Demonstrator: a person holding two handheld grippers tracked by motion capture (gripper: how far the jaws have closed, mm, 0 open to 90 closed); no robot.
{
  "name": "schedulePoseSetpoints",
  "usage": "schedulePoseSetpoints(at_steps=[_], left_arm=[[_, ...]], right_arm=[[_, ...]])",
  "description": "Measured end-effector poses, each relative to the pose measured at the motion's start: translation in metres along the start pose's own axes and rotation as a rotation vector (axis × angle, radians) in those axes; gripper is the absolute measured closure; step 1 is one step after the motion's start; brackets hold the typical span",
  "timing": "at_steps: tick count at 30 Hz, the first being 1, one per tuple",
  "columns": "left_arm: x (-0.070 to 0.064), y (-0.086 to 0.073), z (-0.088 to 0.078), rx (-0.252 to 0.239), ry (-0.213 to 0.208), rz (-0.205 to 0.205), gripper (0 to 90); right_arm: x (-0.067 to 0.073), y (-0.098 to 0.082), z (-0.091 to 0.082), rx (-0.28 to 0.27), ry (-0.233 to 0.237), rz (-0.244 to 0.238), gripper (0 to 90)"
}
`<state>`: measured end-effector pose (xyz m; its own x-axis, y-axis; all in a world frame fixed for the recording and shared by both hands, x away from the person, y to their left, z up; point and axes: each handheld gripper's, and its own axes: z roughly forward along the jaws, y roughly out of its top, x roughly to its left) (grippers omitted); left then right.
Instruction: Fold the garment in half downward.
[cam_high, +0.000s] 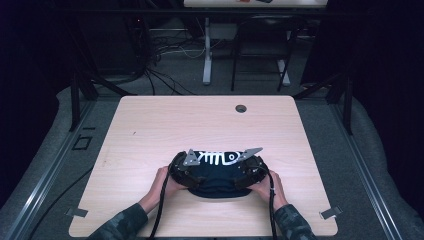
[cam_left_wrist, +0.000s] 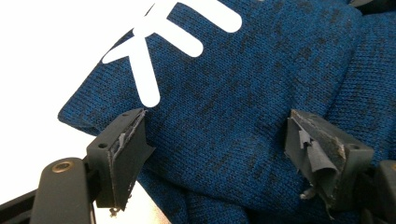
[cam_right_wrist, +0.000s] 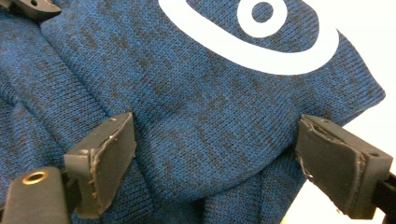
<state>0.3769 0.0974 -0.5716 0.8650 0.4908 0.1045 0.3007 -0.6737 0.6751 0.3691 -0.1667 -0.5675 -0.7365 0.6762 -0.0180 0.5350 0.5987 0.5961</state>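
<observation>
Dim room; pale wood table (cam_high: 150, 125); grey floor (cam_high: 190, 75); cables (cam_high: 160, 55); chair (cam_high: 260, 45).

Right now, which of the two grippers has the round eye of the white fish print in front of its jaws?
The right gripper: the ringed eye on the blue knit garment lies ahead of it. The left gripper faces straight white bars instead.

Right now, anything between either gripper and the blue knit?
Nothing visible. The left gripper and the right gripper both stand open right over the blue knit, with bare fabric between the jaws and no other object in the gap.
</observation>
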Motion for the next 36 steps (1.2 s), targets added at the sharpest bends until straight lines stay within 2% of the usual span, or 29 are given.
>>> schedulePoseSetpoints(at_steps=[12, 16, 18, 21, 25, 31, 36], left_arm=[[0.006, 0.002, 0.001, -0.003, -0.002, -0.012, 19.3], [0.009, 0.002, -0.005, -0.030, 0.000, -0.045, 11.6], [0.012, 0.002, -0.012, -0.055, -0.009, -0.075, 5.0], [0.013, 0.001, -0.027, -0.090, 0.012, -0.090, 1.2], [0.014, -0.006, -0.043, -0.106, 0.034, -0.103, 0.1], [0.012, -0.025, -0.059, -0.107, 0.079, -0.128, 0.1], [0.014, -0.041, -0.065, -0.085, 0.091, -0.146, 0.1]], right_arm=[[-0.002, 0.002, 0.002, -0.002, -0.019, 0.011, 9.5], [-0.002, 0.002, -0.001, -0.011, -0.017, 0.021, 6.2], [-0.002, 0.003, -0.006, -0.034, -0.018, 0.028, 4.4], [0.000, 0.003, -0.023, -0.088, -0.027, 0.043, 3.4], [0.000, -0.001, -0.036, -0.108, -0.032, 0.055, 3.1], [-0.002, -0.015, -0.058, -0.127, -0.051, 0.083, 3.1], [-0.009, -0.036, -0.071, -0.123, -0.075, 0.117, 3.2]])
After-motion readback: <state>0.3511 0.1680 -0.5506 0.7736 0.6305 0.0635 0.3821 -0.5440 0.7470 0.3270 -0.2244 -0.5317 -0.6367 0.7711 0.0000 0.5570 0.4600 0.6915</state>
